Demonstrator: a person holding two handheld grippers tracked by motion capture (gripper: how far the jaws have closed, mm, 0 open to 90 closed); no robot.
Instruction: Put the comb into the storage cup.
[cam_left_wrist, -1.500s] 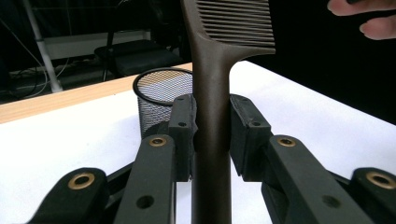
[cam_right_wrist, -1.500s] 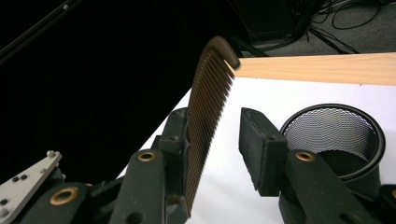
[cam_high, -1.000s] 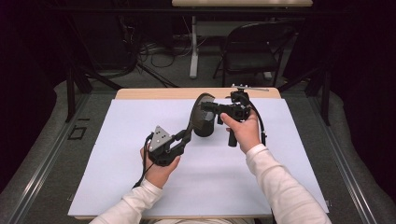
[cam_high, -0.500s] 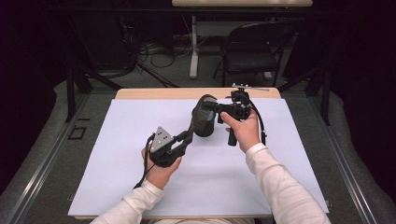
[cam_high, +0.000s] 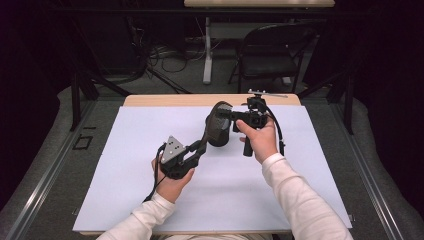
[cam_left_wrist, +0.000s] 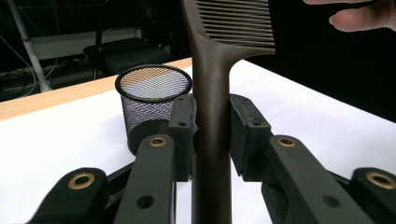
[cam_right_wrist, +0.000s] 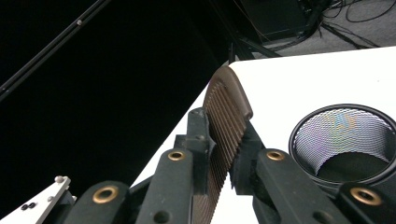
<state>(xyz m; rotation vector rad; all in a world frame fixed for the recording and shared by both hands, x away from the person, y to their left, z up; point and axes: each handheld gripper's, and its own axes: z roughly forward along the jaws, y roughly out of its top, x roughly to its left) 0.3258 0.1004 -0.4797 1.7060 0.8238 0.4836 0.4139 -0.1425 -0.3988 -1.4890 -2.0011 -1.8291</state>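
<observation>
Both grippers clamp the comb (cam_left_wrist: 212, 93), left gripper (cam_left_wrist: 211, 135) on its handle, right gripper (cam_right_wrist: 223, 161) just closed on its teeth; this looks like a handover; next, the left lets go, then into the mesh cup (cam_right_wrist: 343, 144).

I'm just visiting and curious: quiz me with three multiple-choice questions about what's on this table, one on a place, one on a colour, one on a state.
1. Where does the mesh cup stand?
A. on the white sheet
B. on the chair
C. on the floor

2. What colour is the comb?
A. red
B. dark brown
C. yellow

3. How is the comb held?
A. by both grippers
B. lying loose on the table
C. inside the cup

Answers: 1 A, the left gripper view shows white sheet around the cup's base. 2 B, handle and teeth look dark brown. 3 A, the left gripper clamps the handle and the right gripper has just been closing onto the teeth.
</observation>
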